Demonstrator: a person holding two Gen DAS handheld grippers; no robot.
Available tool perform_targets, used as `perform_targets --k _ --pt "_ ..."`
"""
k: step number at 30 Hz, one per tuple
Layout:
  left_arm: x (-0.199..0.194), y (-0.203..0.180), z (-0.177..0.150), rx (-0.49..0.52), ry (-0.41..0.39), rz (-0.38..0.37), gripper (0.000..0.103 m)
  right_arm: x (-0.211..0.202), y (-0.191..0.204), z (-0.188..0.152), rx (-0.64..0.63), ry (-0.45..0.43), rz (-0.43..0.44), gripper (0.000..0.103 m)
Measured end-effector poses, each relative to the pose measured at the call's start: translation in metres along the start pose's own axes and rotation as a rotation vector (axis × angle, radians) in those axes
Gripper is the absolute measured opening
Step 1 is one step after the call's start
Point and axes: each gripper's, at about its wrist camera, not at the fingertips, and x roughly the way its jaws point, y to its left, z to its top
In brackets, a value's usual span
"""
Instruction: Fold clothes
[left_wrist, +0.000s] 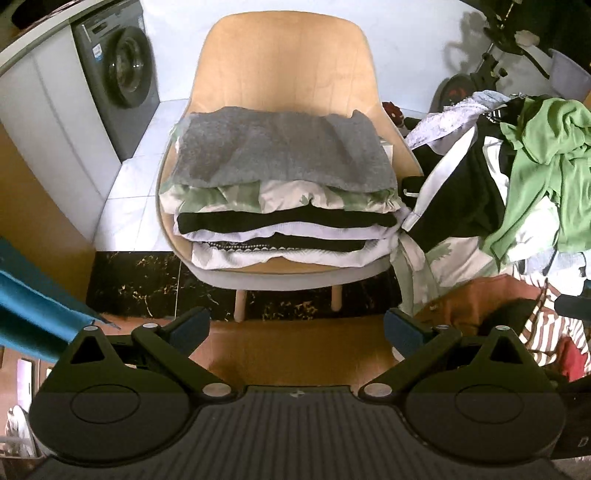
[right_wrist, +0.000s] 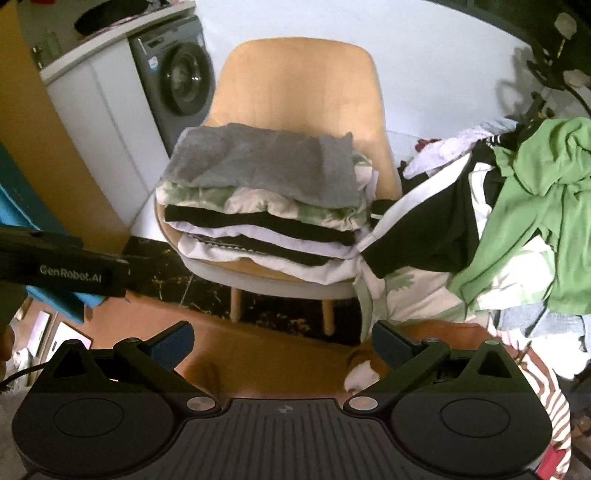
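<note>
While both wrist cameras face the same wooden chair (left_wrist: 284, 59), we see a stack of folded clothes (left_wrist: 284, 206) resting on its seat. A grey knit piece (left_wrist: 280, 147) lies on top, over a white and green leaf-print layer (left_wrist: 243, 197), then black and white layers down to the seat.

Our left gripper (left_wrist: 297, 328) has its jaws spread wide and nothing sits between its blue-padded fingers (left_wrist: 190, 326); it hangs in front of the chair, apart from the stack. Our right gripper (right_wrist: 282, 345) is likewise spread apart and empty, also short of the chair. In the right wrist view the dark body of the left gripper shows at the left edge, printed with a brand name.

Right of the chair we see a loose heap of unfolded laundry (left_wrist: 517, 206). A green garment (right_wrist: 546, 206) lies draped over its top, and a black piece with a white band (right_wrist: 424, 229) reaches from the heap to touch the stack's right side. A brown and white striped item (left_wrist: 546, 332) lies nearer us, beside the right finger of each gripper.

Behind the chair to the left stands a grey washing machine (right_wrist: 177, 77) beside a white cabinet (right_wrist: 99, 122). A blue fabric (left_wrist: 33, 306) crosses the lower left corner of the left wrist view. The floor below is brown near us, with a dark marbled strip (left_wrist: 140, 284) under the chair's legs.
</note>
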Motion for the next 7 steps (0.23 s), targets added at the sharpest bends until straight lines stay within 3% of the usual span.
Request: perform_targets --k 7 --pt "-0.02 0.0 -0.01 0.017 -0.034 0.017 0.102 -0.022 0.016 -0.004 -0.019 -0.062 -0.017 0.102"
